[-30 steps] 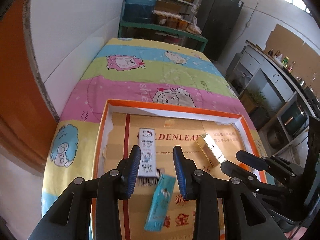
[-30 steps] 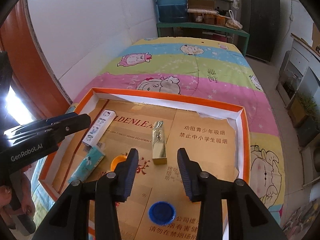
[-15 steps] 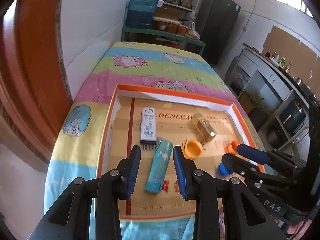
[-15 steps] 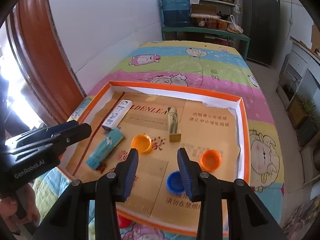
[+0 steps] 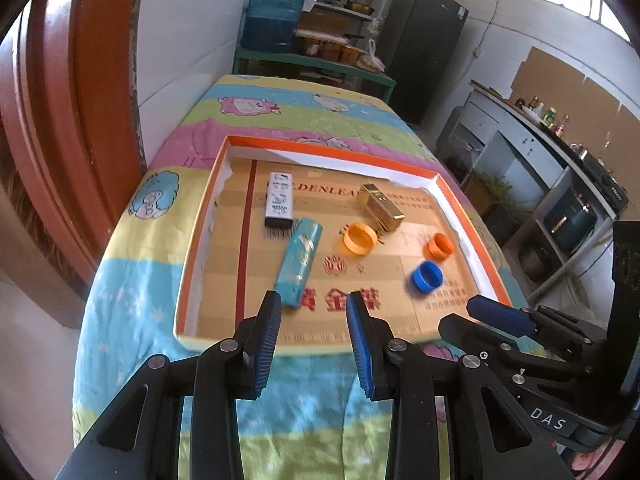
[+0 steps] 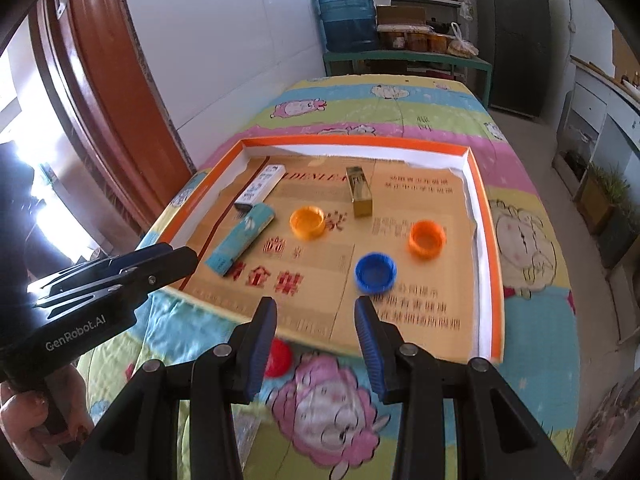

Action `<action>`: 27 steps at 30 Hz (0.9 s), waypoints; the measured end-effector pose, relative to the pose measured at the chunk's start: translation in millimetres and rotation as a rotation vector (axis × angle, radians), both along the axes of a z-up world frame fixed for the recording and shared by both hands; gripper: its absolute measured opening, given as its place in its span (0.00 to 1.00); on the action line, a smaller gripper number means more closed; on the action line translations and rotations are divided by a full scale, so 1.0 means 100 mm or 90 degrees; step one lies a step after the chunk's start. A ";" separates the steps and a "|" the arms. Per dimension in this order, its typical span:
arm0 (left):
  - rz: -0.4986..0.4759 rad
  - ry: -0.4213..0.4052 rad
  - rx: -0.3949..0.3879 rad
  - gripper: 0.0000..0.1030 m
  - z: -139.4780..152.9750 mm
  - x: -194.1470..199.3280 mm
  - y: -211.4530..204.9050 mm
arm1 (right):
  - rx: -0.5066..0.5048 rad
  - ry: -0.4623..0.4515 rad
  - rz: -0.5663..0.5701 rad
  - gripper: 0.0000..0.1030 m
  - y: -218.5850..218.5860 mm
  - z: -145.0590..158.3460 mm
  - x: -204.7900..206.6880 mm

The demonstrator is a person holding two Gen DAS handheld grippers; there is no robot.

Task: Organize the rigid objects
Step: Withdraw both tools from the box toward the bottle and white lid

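An orange-rimmed shallow box [image 5: 468,216] [image 6: 486,216] lies on the bedspread. Inside it lie a white printed box [image 5: 279,199] [image 6: 261,189], a teal box [image 5: 300,266] [image 6: 241,239], a gold box [image 5: 380,207] [image 6: 361,196], a yellow-orange cap [image 5: 360,239] [image 6: 307,222], an orange cap [image 5: 440,246] [image 6: 427,239] and a blue cap [image 5: 427,276] [image 6: 375,272]. A red cap [image 6: 278,357] sits on the bedspread just outside the box's near edge. My left gripper [image 5: 314,340] hovers open and empty over that near edge. My right gripper [image 6: 316,344] is open and empty too, beside the red cap.
The bedspread-covered table [image 5: 120,280] runs back toward a green shelf with a blue water jug [image 6: 347,16]. A brown door frame [image 5: 60,120] stands to the left, and counters [image 5: 560,168] to the right. A person's hand [image 6: 24,428] grips the left tool.
Both grippers have pulled back toward the table's near end, so the whole box and the caps have come into view. The jaws kept the same gap, and nothing was picked up.
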State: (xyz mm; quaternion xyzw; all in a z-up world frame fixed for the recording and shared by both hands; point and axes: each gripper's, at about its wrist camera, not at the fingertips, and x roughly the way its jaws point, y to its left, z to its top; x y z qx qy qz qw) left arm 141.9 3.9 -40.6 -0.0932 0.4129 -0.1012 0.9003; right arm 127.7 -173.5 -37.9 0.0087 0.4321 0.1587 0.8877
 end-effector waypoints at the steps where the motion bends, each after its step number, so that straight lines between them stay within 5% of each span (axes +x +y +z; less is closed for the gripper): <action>1: -0.001 -0.002 -0.001 0.34 0.00 -0.05 0.00 | 0.000 0.001 0.000 0.39 0.00 -0.01 -0.03; 27: -0.004 -0.018 -0.012 0.34 -0.04 -0.80 0.07 | -0.017 -0.008 -0.024 0.39 -0.15 -0.03 -0.75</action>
